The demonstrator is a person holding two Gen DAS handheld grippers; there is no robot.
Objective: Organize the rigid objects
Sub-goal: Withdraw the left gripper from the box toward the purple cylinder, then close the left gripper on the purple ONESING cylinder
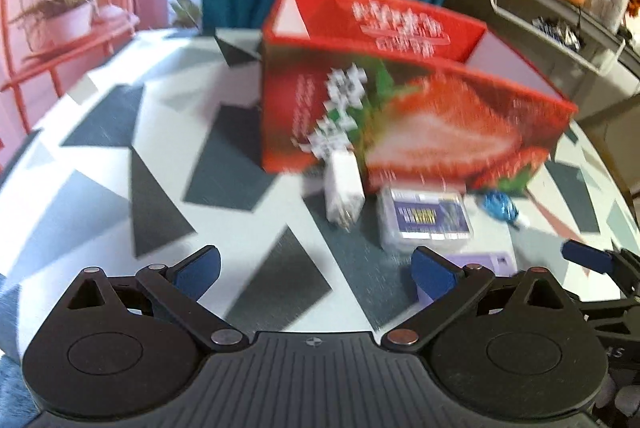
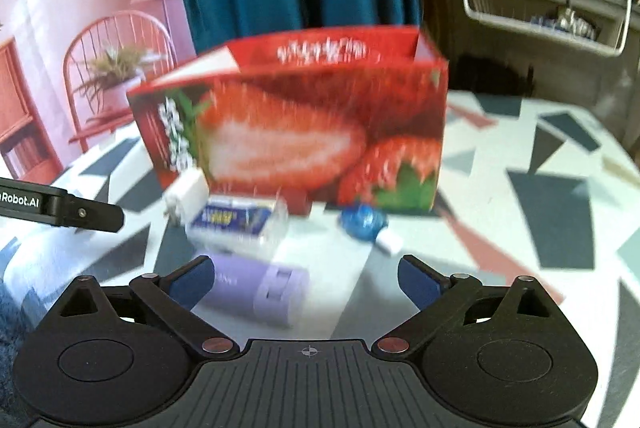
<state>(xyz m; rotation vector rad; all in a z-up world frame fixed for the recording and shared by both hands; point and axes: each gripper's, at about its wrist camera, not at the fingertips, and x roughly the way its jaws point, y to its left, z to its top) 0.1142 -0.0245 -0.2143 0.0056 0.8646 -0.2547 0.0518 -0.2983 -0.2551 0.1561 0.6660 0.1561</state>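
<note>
The table (image 2: pixel 540 211), patterned in grey, dark and red shapes, carries an open-topped red strawberry-printed box (image 2: pixel 304 131) standing upright near its middle, with the small things lying in front of it: a lilac cylindrical case (image 2: pixel 256 288) nearest, on its side; a clear flat case with a blue label (image 2: pixel 236 220) just behind it; a white charger plug (image 2: pixel 188 187) against the box's front wall; and a blue wrapped item (image 2: pixel 364 222) to the right. The likely trouble, as I judge it, is crowding — the pieces lie close together, so closing on one could nudge its neighbour, or the round lilac case could roll away from the pads. Both frames are blurred, so exact contact is uncertain. The right gripper (image 2: pixel 306 278) stands wide apart over the lilac case, its left pad beside the case's end, clamping nothing. The left gripper (image 1: pixel 316 274) is likewise spread wide and empty, above bare table.
</note>
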